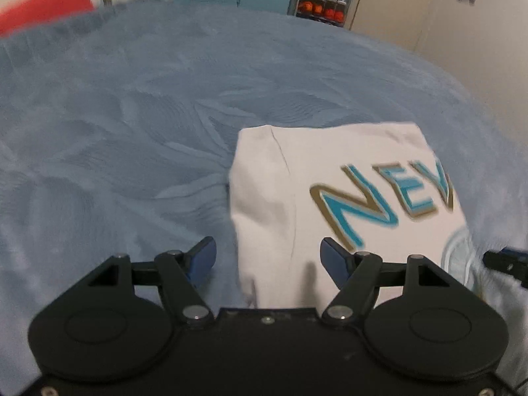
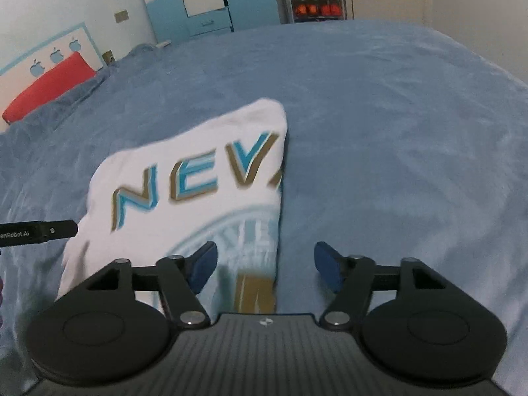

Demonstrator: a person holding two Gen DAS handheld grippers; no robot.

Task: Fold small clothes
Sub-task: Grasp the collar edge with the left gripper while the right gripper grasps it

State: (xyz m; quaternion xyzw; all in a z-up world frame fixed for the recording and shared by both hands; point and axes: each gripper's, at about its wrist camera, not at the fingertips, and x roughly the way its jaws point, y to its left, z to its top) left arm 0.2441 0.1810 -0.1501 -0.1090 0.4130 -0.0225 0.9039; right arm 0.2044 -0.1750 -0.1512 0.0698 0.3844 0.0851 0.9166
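Note:
A white T-shirt with teal and gold letters lies folded into a rectangle on the blue bedspread. My left gripper is open, its blue pads on either side of the shirt's near left edge, not pressing it. In the right wrist view the same T-shirt lies left of centre on the bedspread. My right gripper is open too, and the shirt's right edge runs between its pads. Each gripper shows at the other view's edge: the right gripper, the left gripper.
A red pillow lies at the head of the bed, far left. Beyond the bed stand a blue wardrobe and a shoe rack. Bare bedspread stretches ahead of and around the shirt.

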